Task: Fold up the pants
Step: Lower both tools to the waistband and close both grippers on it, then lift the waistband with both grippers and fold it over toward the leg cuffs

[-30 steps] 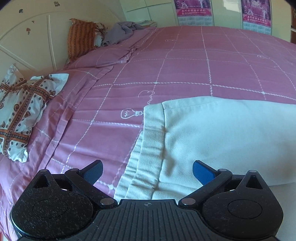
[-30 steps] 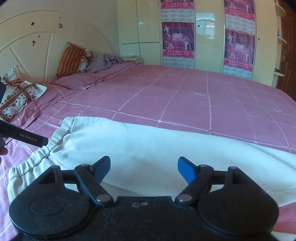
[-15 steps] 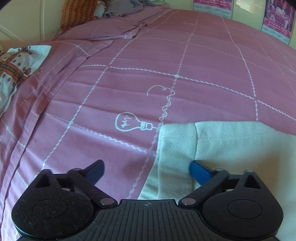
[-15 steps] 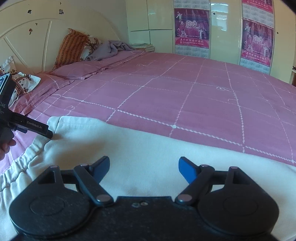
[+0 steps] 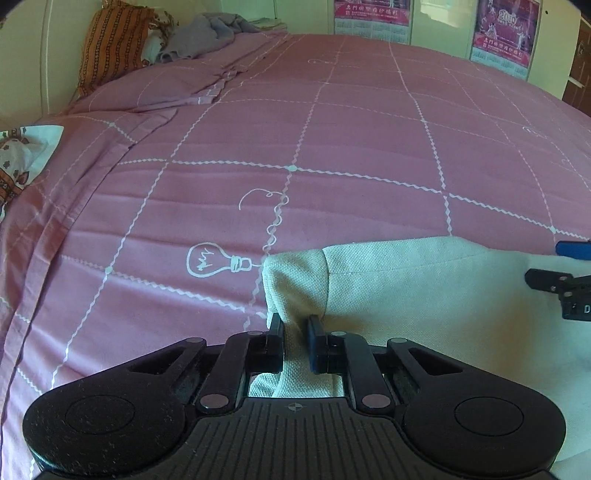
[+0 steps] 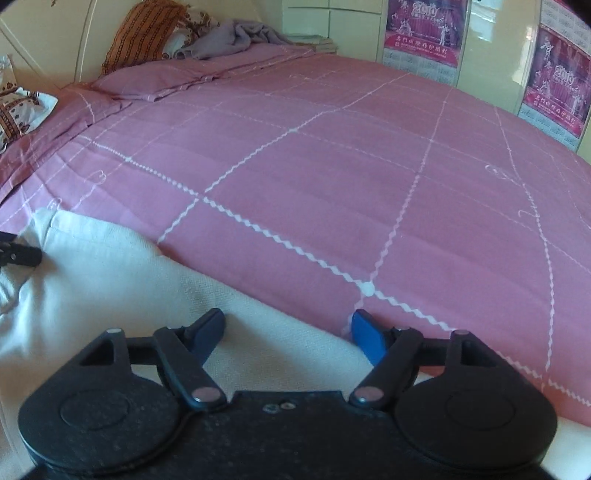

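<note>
Cream white pants lie on the pink bed. In the left wrist view my left gripper is shut on the waistband corner of the pants, the cloth pinched between the two fingers. In the right wrist view the pants spread across the lower left. My right gripper is open, low over the far edge of the pants, with its jaws astride that edge. Its blue tip also shows in the left wrist view. The left gripper shows at the left edge of the right wrist view.
A pink bedspread with a white grid and a lightbulb drawing covers the bed. Patterned pillows, an orange cushion and a grey garment lie by the headboard. A wardrobe with posters stands beyond.
My left gripper has closed on the waistband corner; it was open before. My right gripper has moved forward and down to the far edge of the pants, staying open.
</note>
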{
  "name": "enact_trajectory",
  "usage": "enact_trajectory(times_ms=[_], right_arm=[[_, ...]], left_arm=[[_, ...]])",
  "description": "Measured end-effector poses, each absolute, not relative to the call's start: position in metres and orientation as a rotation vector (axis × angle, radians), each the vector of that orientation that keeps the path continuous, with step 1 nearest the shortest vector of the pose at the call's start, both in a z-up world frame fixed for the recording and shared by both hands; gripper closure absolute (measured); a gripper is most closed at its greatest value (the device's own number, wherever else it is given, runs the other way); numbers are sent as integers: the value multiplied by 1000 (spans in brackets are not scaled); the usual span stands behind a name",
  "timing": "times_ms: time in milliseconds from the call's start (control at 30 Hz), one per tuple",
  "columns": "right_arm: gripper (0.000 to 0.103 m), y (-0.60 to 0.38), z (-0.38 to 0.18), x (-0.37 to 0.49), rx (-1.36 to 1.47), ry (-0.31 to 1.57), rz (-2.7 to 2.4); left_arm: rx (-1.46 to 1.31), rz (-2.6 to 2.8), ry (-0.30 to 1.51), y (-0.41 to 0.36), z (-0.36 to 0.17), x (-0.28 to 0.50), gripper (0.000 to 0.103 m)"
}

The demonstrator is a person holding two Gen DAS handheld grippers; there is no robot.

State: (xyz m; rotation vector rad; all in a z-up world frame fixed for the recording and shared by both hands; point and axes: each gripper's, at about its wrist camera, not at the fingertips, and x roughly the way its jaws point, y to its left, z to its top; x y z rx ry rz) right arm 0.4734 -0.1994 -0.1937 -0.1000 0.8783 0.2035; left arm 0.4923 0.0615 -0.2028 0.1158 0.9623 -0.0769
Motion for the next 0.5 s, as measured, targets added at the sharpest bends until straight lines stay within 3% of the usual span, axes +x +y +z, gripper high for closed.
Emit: enact_trajectory(times_ms=[33, 67, 100, 133, 167, 500], right_arm=[[31, -197, -195, 473, -117, 880, 213], [41, -197, -195, 472, -116, 886, 222], [69, -197, -192, 472, -100, 896, 242], [89, -197, -190, 471, -82, 913, 277], [94, -195, -186, 467, -90, 913, 276], [100, -177, -123, 344, -106, 733, 355]], left_arm=[[121, -76, 962, 62, -202, 493, 92], [132, -73, 961, 61, -201, 493, 92], [142, -69, 958, 59, -202, 492, 92], [150, -62, 954, 57, -202, 490, 92], [155, -55, 952, 56, -202, 488, 92], [41, -102, 940, 80, -174, 420, 98]])
